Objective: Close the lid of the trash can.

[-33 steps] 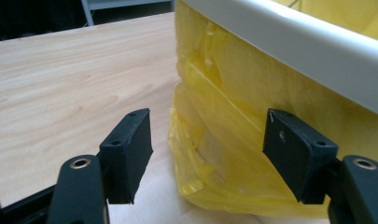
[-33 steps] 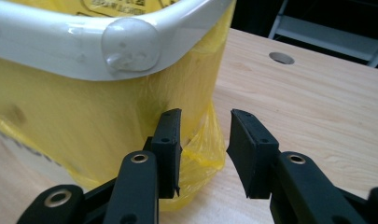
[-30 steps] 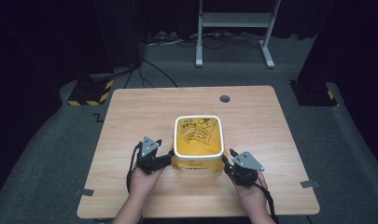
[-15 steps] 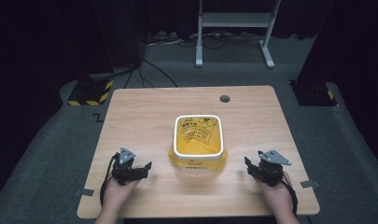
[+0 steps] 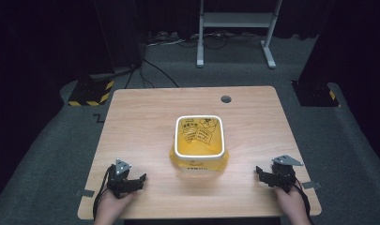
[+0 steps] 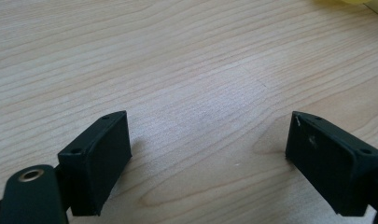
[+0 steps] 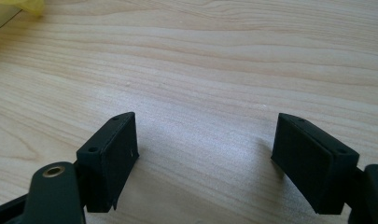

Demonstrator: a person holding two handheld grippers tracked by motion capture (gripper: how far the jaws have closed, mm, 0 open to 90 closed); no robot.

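A white square bin [image 5: 199, 154] lined with a printed yellow bag [image 5: 197, 137] stands upright in the middle of the wooden table [image 5: 145, 117]. My left gripper [image 5: 141, 180] rests low near the front left corner, well left of the bin, jaws pointing toward it. My right gripper [image 5: 260, 172] mirrors it near the front right. Both pairs of jaws have just been opening and stand wide apart over bare wood, with nothing between them, as seen in the left gripper [image 6: 207, 158] and right gripper [image 7: 205, 154] views. A scrap of the yellow bag [image 7: 30, 7] shows at a corner.
A round cable hole [image 5: 226, 99] sits in the table's far right part. Beyond the table, on the dark carpet, are a grey metal stand [image 5: 234, 28], loose cables [image 5: 150, 70] and a yellow-and-black striped block [image 5: 89, 93]. The table's front edge lies just below both hands.
Both hands drew away from the bin's sides, outward and toward the table's front corners. Their jaws spread wider. The bin stayed where it was.
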